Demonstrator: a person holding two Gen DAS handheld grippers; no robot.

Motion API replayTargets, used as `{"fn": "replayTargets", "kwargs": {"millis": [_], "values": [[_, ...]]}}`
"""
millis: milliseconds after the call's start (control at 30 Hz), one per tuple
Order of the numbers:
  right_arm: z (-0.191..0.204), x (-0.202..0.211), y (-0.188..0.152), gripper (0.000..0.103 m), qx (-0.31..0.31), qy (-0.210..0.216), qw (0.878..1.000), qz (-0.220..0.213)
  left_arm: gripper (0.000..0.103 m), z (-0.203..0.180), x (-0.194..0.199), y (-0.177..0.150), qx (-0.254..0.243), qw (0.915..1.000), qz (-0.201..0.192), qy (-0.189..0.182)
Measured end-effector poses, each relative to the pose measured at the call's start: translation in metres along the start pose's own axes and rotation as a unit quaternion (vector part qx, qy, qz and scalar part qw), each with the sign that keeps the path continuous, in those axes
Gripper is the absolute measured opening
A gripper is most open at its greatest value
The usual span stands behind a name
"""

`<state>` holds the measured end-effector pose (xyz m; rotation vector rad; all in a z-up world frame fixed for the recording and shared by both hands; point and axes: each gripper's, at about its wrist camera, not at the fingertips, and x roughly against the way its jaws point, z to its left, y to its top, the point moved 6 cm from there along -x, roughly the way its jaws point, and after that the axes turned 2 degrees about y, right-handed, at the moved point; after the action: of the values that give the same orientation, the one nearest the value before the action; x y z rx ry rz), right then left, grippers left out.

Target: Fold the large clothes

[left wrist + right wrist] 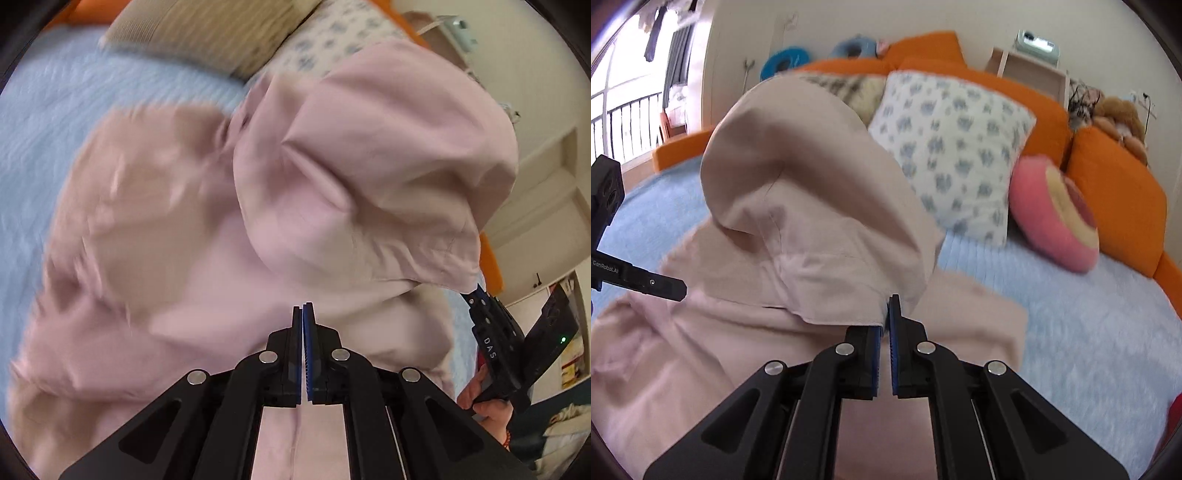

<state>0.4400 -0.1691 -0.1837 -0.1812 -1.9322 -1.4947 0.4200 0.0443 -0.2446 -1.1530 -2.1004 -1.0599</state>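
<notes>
Light-blue bed [1052,332] with pink garment [701,350], flowered pillow [953,147] and pink ring cushion [1056,218] atop.

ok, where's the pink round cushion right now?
Right wrist view only: the pink round cushion sits on the blue bedspread at right, leaning between the floral pillow and the orange bolster.
</notes>
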Motion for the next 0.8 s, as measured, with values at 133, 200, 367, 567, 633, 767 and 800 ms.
{"fn": "replayTargets", "kwargs": {"millis": [133, 200, 367, 567, 633, 767, 800], "values": [[0.005, -0.013, -0.025, 0.012, 0.008, -0.011, 0.999, 0.044, 0.007, 0.011, -0.014, -0.015, 0.008, 0.9999, 0.008, 0.002], [0.006, -0.012, -0.032, 0.059, 0.012, -0.014, 0.998, 0.061, 0.013, 0.009, -0.01, -0.019, 0.002, 1.0, 0.007, 0.005], [0.011, 0.036, -0.027, 0.09, 0.041, -0.038, 0.998, 0.0, 0.063, -0.02, 0.034, 0.0, -0.066, 0.9966, -0.044, 0.022], [0.016, 0.06, 0.04, 0.092, 0.049, -0.022, 0.996, -0.072, 0.082, -0.055, 0.081, 0.069, -0.088, 0.9903, -0.107, 0.01], [0.026, 0.049, 0.073, 0.092, 0.08, -0.009, 0.994, -0.079, 0.082, -0.057, 0.08, 0.103, -0.07, 0.992, -0.105, 0.001], [0.059, 0.006, 0.127, 0.092, 0.171, 0.018, 0.983, -0.056, 0.082, -0.043, 0.074, 0.147, -0.017, 0.9938, -0.11, -0.002], [0.068, -0.006, 0.136, 0.092, 0.19, 0.021, 0.981, -0.041, 0.082, -0.037, 0.071, 0.152, -0.005, 0.9939, -0.11, -0.007]]}}
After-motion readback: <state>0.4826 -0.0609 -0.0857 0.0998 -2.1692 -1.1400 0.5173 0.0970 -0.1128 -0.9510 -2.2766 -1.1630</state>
